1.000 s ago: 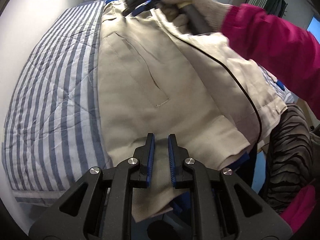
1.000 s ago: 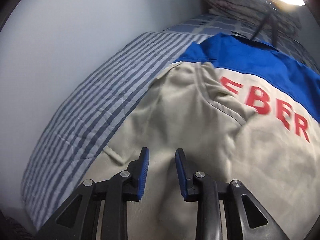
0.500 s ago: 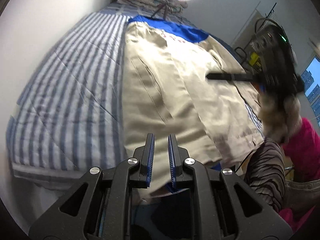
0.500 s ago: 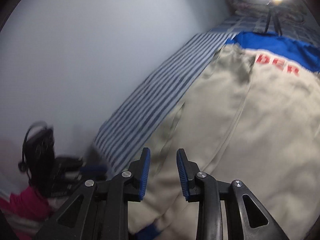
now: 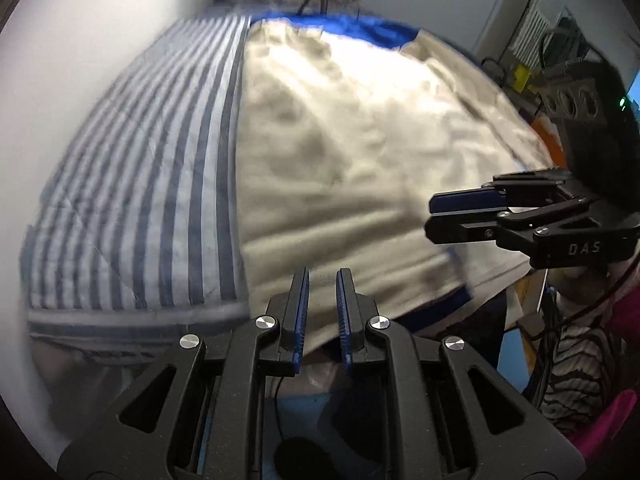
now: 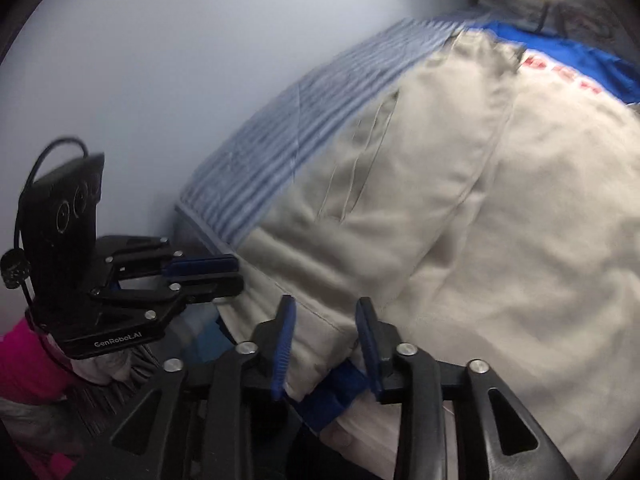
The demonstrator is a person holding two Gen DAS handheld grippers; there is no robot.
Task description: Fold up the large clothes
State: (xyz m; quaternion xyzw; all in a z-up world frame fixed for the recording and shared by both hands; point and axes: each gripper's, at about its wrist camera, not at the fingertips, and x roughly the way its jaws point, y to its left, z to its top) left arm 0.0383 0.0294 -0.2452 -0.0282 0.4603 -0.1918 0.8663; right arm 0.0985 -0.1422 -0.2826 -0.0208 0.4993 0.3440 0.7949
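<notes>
We have the beige jacket (image 5: 352, 168) spread flat on the striped bedspread (image 5: 132, 208), its long axis running away from us: the blue collar band (image 5: 340, 26) lies at the far end under the lamp, and the blue-trimmed hem (image 6: 332, 392) hangs at the near edge of the bed, right below both tools.

The hem is what the next fold turns on, we judge, and it lies straight ahead of and just under the right tongs (image 6: 326, 344). Their jaws are opening, with the beige hem and its blue trim showing in the gap between them but no pad pressing on the cloth. The left tongs (image 5: 322, 312) sit over the hem's corner nearest the stripes, jaws drawn nearly together with a narrow slit left. The frame is blurred there, so we read them as closed on nothing, though cloth passes close beneath the tips.

Both hands are at the hem, the right over its middle, the left toward the striped side. The right looks the better placed to bite first.
</notes>
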